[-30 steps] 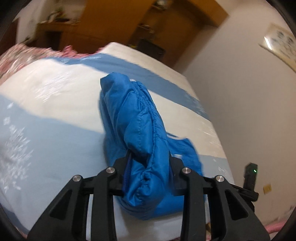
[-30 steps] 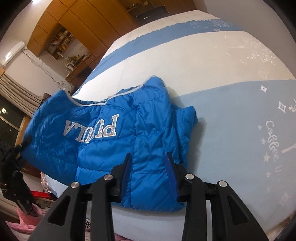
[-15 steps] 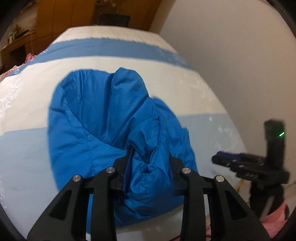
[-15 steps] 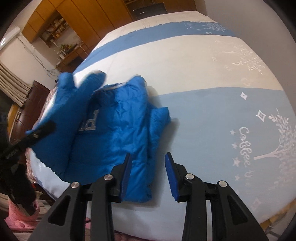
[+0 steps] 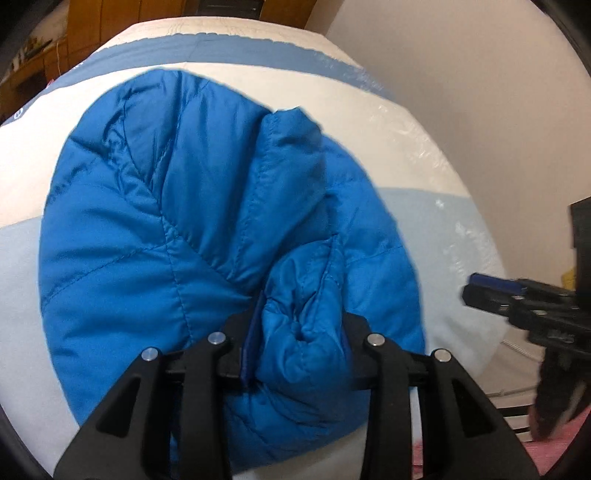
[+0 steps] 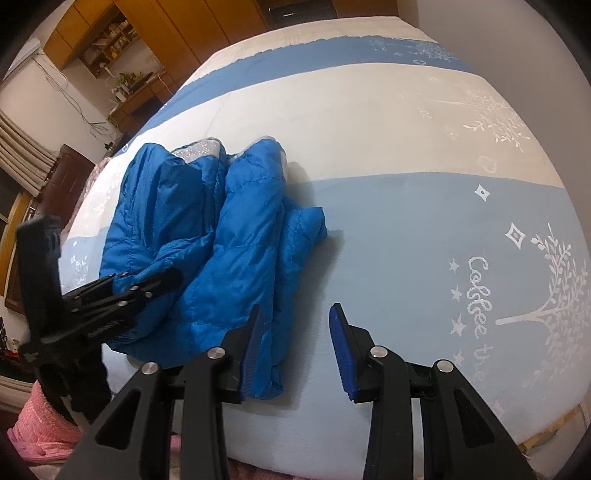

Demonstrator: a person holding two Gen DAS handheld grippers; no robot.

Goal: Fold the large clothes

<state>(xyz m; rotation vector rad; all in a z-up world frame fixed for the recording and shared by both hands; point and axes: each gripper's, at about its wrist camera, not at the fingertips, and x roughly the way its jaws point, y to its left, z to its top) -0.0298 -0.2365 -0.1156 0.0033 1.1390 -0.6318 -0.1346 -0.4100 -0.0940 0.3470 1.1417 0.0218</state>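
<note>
A blue puffer jacket (image 5: pixel 184 221) lies folded in half on the striped bed (image 5: pixel 424 166), lettering hidden. My left gripper (image 5: pixel 301 325) sits low over its near edge with a bunched fold of the jacket between the pads; its jaws are opening while the puffy fabric still fills the gap. In the right wrist view the jacket (image 6: pixel 240 229) lies left of centre, with the left gripper (image 6: pixel 122 295) at its left side. My right gripper (image 6: pixel 295 332) stands open just right of the jacket's near corner, only bedsheet between its fingers. It also shows in the left wrist view as the right gripper (image 5: pixel 517 306).
The bed (image 6: pixel 406 166) stretches far and right, with printed trees and lettering. A white wall (image 5: pixel 480 92) runs along its right side. Wooden cabinets (image 6: pixel 184 29) stand at the back. Pink fabric (image 6: pixel 37 417) lies below the bed's near left edge.
My left gripper swung the lifted half of the jacket over and down onto the other half, covering the lettering. The jacket's hem has come out from between the right gripper's fingers.
</note>
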